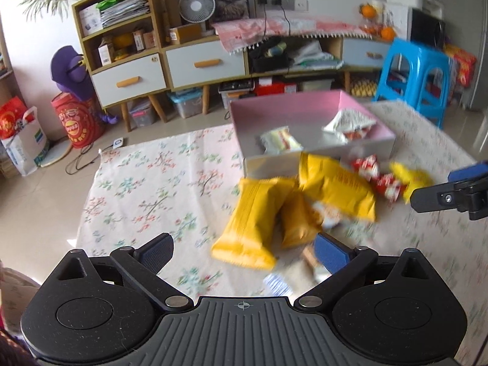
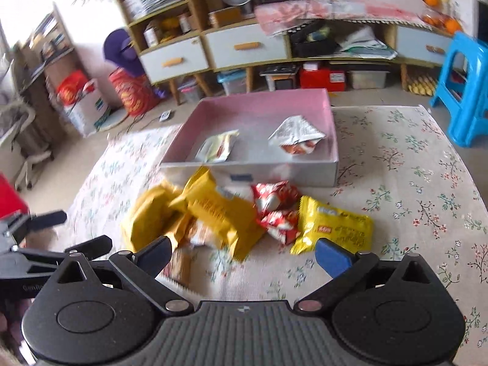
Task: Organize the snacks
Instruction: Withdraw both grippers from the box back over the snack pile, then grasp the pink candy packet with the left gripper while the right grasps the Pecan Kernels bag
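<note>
Surroundings: blue stool (image 2: 463,91) and cabinet (image 1: 195,64) stood beyond your floral cloth (image 2: 411,183).
Snacks: yellow packets (image 2: 213,213) lay heaped before the pink box (image 2: 332,140), long axes slanting boxward.
Left gripper (image 1: 244,250): wide open, empty.
Right gripper (image 2: 244,253): wide open, empty.

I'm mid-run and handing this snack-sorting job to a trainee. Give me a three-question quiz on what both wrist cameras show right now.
1. True or false: the pink box holds no packets yet.
2. Multiple choice: the pile of yellow and red packets lies (A) inside the box, (B) on the floral cloth against the box's near wall, (C) on the blue stool.
3. Fill in: both the left gripper and the right gripper are ____ and hold nothing.

Key:
1. False: a pale packet and a white and red packet lie inside.
2. B
3. open
</note>
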### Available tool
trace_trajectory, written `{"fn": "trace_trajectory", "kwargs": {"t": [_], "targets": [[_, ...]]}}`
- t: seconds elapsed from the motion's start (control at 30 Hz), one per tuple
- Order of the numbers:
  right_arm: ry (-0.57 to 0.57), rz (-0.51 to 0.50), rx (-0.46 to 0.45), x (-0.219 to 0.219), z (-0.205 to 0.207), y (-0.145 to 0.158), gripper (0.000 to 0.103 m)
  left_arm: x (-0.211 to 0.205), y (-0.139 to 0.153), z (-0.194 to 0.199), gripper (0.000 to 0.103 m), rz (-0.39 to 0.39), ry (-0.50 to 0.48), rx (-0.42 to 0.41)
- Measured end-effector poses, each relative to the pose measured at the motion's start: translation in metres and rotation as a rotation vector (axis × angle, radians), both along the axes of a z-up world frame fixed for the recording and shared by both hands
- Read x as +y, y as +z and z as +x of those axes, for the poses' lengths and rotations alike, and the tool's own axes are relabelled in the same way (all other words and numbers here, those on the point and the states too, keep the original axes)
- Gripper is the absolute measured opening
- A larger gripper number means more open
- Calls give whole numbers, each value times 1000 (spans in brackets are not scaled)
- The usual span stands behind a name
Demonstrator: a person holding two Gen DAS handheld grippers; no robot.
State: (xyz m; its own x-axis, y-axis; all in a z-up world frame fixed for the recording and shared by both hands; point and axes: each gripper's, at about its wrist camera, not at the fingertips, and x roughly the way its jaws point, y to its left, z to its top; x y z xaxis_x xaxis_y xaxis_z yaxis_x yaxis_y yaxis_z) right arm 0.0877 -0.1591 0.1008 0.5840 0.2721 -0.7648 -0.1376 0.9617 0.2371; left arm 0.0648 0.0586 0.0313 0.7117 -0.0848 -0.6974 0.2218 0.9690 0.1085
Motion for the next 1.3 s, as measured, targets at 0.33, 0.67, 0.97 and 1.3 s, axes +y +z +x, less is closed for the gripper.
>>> {"fn": "trace_trajectory", "kwargs": {"t": [0.33,0.67,0.97,1.3], "targets": [[124,-22,41,38,-18,-11,93,29,-16,-14,100,29,-55,66],[166,12,124,63,-16,-26,93,40,-36,-24,100,71,-184,214],[121,40,244,65,-9,-50,93,52,-52,-19,98,73,-182,328],[181,-173,225,65,-20,-55,91,49,-52,-26,79,33,-258,379]]}}
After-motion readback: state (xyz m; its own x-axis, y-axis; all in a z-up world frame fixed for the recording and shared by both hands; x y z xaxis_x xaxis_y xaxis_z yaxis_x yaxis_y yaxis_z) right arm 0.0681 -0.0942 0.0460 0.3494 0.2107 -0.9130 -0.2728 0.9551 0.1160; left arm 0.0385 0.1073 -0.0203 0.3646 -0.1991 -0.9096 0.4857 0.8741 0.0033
